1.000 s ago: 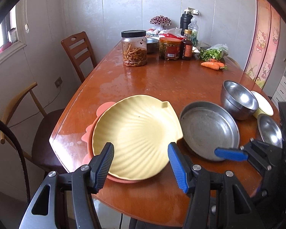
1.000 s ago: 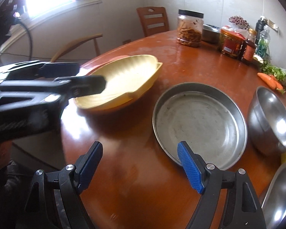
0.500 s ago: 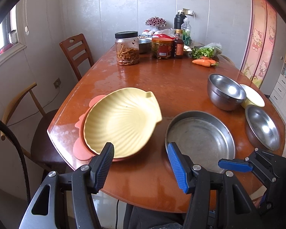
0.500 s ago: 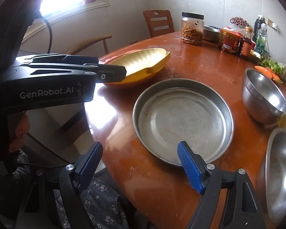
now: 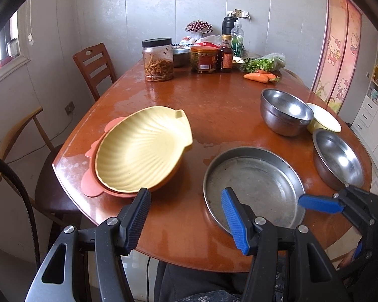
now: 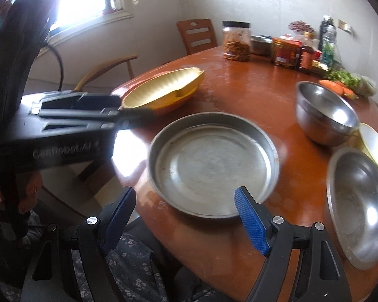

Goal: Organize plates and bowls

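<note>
Wooden counter point(image 5: 214, 105) set with plates and bowls, both tools held empty above its near edge.

Yellow shell-shaped plate point(image 5: 141, 148) is stacked on a pink plate point(image 5: 88, 183) at the left; a round steel pan point(image 5: 254, 183) is placed just beside it. Two steel bowls point(image 5: 284, 110) point(image 5: 337, 158) and a small yellow bowl point(image 5: 323, 120) are grouped at the right. The left tool point(image 5: 186, 219) and the right tool point(image 6: 186, 216) are both held spread, with nothing gripped.
</note>
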The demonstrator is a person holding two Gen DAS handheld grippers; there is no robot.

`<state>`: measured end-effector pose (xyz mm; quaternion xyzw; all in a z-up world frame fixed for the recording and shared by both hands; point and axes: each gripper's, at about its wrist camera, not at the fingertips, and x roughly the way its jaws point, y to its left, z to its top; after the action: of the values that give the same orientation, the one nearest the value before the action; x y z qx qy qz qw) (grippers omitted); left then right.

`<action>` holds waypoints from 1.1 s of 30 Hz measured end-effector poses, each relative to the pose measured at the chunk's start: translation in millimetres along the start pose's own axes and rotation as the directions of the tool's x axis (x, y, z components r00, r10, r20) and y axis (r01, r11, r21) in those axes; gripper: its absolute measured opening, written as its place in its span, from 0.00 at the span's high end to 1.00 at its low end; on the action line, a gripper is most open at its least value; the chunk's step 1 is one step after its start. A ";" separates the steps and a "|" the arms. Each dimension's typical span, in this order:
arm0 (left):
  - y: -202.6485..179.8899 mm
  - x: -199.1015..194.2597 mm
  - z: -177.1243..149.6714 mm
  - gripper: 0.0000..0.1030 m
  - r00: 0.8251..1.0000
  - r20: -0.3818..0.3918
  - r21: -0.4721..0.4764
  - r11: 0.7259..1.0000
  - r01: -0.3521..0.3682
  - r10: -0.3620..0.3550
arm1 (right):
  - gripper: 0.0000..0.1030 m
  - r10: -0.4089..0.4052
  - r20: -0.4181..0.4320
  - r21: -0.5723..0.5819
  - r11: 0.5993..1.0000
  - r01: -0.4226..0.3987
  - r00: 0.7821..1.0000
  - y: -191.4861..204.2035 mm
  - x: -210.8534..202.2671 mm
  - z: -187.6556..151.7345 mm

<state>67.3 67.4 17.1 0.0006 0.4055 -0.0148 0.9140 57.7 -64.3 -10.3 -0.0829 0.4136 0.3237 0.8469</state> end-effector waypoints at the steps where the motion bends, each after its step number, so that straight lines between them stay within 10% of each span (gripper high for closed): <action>1: -1.7 2.3 -1.1 0.43 1.000 -0.006 -0.001 1.000 0.002 -0.002 | 0.20 -0.004 0.009 0.018 1.000 0.004 1.000 -4.2 -2.6 -0.6; 14: -15.1 21.9 -8.2 0.43 0.999 -0.041 0.015 1.000 0.015 -0.014 | 0.20 -0.076 0.021 0.205 0.976 0.070 0.997 -41.4 -2.4 -2.9; 33: -16.5 40.9 -12.1 0.44 0.996 -0.060 -0.013 0.998 0.062 -0.063 | 0.20 -0.117 0.029 0.171 0.979 0.110 0.993 -32.7 20.6 -3.8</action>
<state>85.3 50.0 -21.1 -0.0166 0.4328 -0.0410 0.9004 84.6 -81.4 -32.4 -0.0280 0.4178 0.2400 0.8758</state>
